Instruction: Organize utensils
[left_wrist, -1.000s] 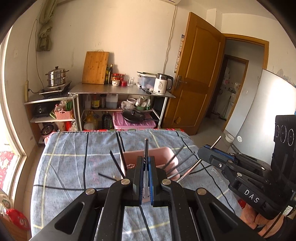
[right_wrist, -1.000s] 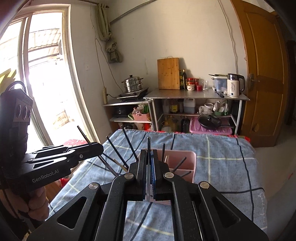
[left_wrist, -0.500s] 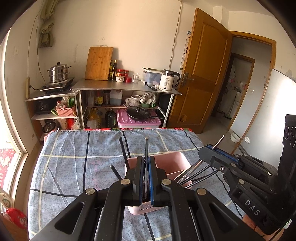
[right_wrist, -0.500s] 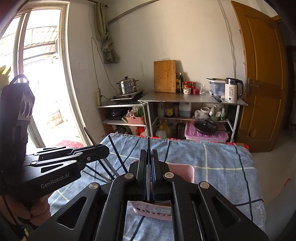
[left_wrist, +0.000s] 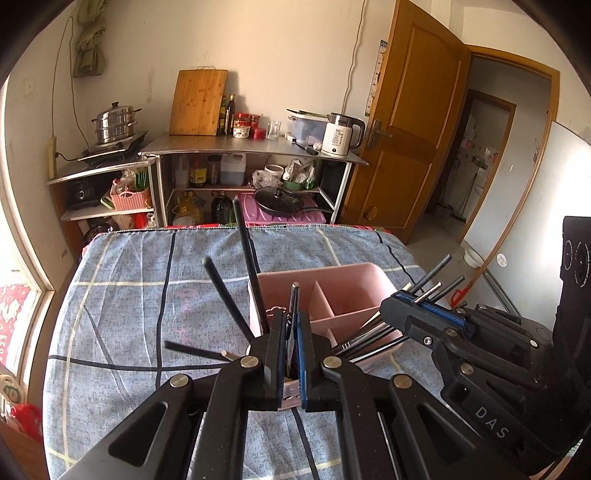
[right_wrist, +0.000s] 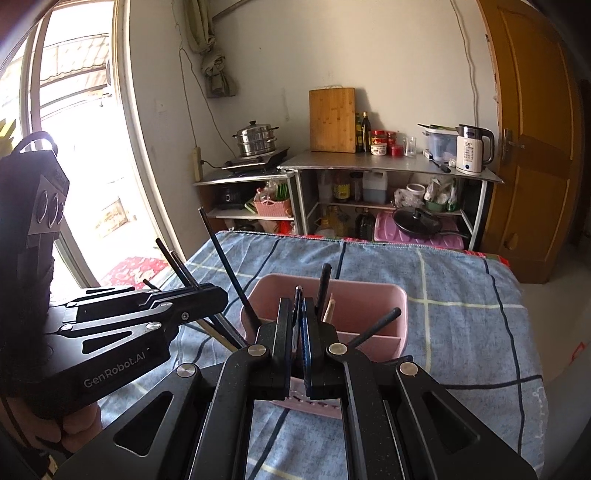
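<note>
blue checked tablecloth (left_wrist: 122, 295) under pink organizer (left_wrist: 354, 280), chopsticks (left_wrist: 225, 291) splayed around

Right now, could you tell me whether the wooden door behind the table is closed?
No, the wooden door stands swung open, showing the hallway beyond its frame.

The divided bin (left_wrist: 354, 280) stands on the cloth-covered surface (left_wrist: 140, 302), near its middle. Behind the bin, past the surface's far edge, stands a metal rack (left_wrist: 255, 151); on it, a cutting board (left_wrist: 198, 102) leans against the wall, with a kettle (left_wrist: 341, 134) to its right. A door (left_wrist: 410, 122) stands right of the rack.
</note>
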